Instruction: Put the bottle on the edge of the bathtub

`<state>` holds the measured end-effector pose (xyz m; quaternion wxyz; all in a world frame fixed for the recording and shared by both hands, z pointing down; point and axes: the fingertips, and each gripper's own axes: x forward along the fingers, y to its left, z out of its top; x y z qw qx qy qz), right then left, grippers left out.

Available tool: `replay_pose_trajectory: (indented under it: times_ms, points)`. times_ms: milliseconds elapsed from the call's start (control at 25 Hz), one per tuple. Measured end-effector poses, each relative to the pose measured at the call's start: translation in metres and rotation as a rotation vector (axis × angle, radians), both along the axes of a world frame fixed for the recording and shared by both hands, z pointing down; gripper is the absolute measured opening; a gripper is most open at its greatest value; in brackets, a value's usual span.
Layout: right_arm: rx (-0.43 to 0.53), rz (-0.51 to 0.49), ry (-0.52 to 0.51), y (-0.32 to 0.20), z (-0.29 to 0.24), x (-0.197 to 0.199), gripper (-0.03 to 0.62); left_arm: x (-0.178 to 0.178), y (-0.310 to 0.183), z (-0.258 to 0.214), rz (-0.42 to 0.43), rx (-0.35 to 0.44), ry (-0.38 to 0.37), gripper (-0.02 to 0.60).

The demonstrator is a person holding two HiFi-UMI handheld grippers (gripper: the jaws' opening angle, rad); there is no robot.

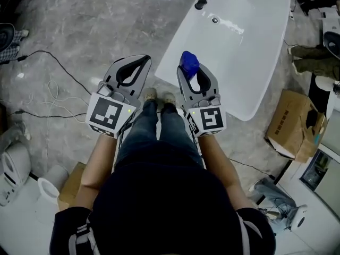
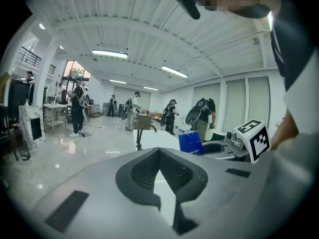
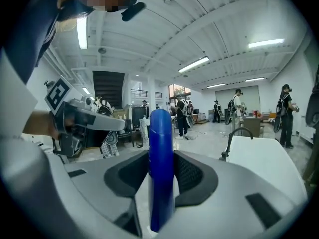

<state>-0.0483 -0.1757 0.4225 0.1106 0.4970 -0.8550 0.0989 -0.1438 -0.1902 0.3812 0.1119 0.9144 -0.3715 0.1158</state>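
Pale bathtub (image 1: 249,62) lies just ahead of the right tongs (image 1: 192,74), clamped on the blue bottle (image 1: 189,64); left tongs (image 1: 142,62) closed, empty. Its narrow rim may let the bottle tip inward.

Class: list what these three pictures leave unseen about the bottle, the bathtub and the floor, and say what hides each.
- Blue bottle: head view, all but its top is hidden by the right gripper.
- Bathtub: head view, its far end is cut off by the top edge.
- Floor beneath the person: head view, hidden by their body.
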Motion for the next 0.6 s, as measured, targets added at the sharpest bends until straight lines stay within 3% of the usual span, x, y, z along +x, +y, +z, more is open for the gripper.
replay_pose_trajectory:
  times_ms: [280,600]
  points:
    - [-0.11,0.013,0.026,-0.009,0.065,-0.008,0.169,0.001,-0.004,0.063,0.041,-0.117,-0.005,0.021]
    - [-0.21,-0.017,0.082,-0.01,0.134,-0.013,0.167,-0.003,-0.001,0.113,0.026,-0.196,-0.014,0.021]
